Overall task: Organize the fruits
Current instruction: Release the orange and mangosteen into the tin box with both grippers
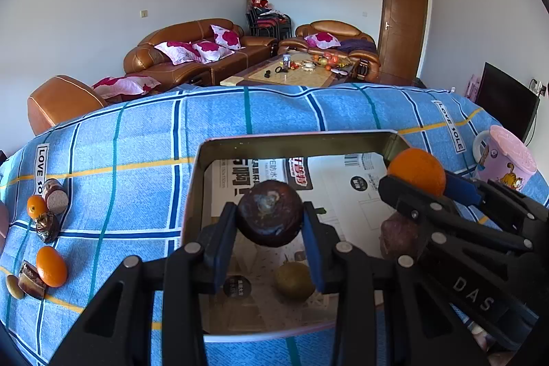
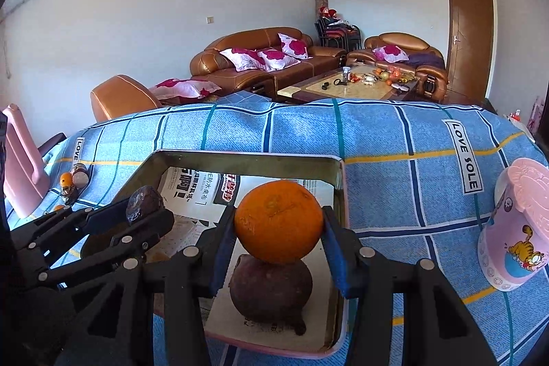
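- The left gripper (image 1: 269, 222) has its jaws closed on a dark brown fruit (image 1: 270, 217), held above the tin tray (image 1: 295, 139). The pads catch only the fruit's curved sides, so it may roll out and drop hard onto the small green fruit (image 1: 295, 280) lying below it.
- The right gripper (image 2: 278, 230) is clamped on an orange (image 2: 278, 222) over the tray's right part, directly above a purple-brown fruit (image 2: 271, 290). Let go from here, the orange would likely land on that fruit, bounce off, and clear the low rim.
- The two grippers hang near each other over the tray and could knock together.
- On the right, the pink mug (image 2: 511, 228) stands near the tray, and a wide swing could tip it.
- Several loose fruits (image 1: 50, 266) remain on the cloth at far left.
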